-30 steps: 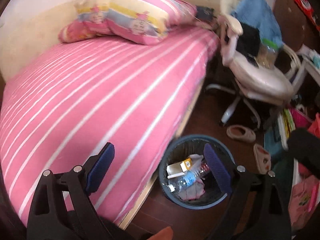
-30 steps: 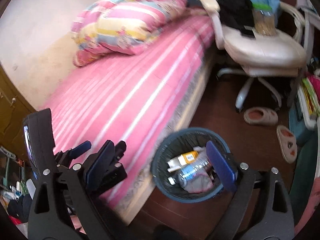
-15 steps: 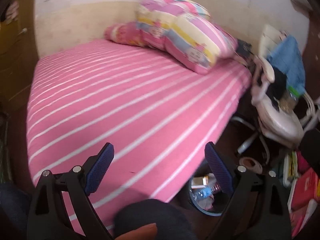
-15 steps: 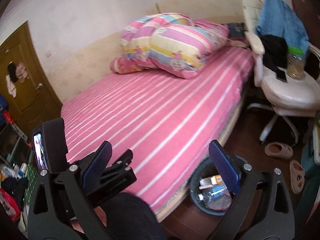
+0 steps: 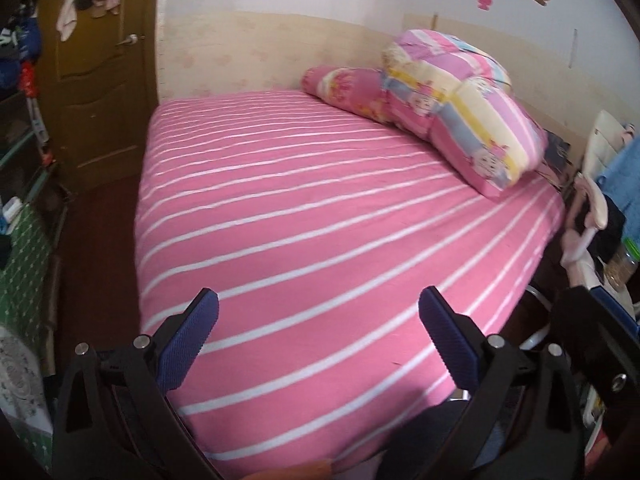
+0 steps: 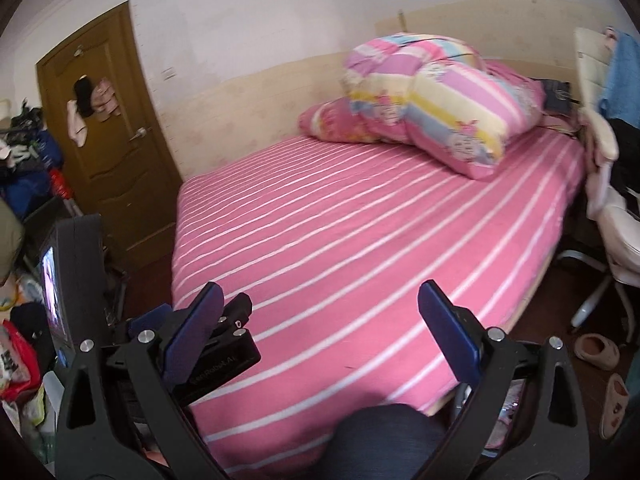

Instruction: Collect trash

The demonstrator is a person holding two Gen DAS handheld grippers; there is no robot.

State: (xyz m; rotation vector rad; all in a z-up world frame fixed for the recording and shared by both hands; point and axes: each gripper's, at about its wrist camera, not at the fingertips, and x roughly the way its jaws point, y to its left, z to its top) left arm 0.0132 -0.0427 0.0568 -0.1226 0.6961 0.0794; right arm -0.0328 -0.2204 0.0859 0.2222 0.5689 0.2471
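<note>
Both grippers were up over the bed (image 5: 320,208), pointed down at the pink white-striped sheet, nothing in either.

Left gripper (image 5: 318,334): jaws were opening, already spread wide, blue pads apart, only bare sheet between them. Right gripper (image 6: 320,328): spread wide too, nothing between the pads, sheet behind. In the right wrist view the left gripper (image 6: 192,344) showed at lower left, held beside the right one, with a small lit screen on its body.

Trash: none visible on the bed in either view; no bin in frame. Where the trash was, could not tell from these views.

On the bed, near the far wall: a folded patchwork quilt (image 5: 460,108) in pink, yellow and blue, lying partly over a pink pillow (image 5: 344,88). A dark item sat at the bed's far right corner, too small to identify.

Brown door (image 6: 104,128) stood closed at left, with cloths hung on it. A white swivel chair (image 6: 608,208) stood just beside the bed on the right, with blue cloth (image 6: 624,80) draped over its back. Two slippers (image 6: 596,350) lay on the dark floor near the chair. Cluttered piles sat at far left. A person's dark-clad knee (image 6: 384,440) showed at bottom centre, against the bed edge.
</note>
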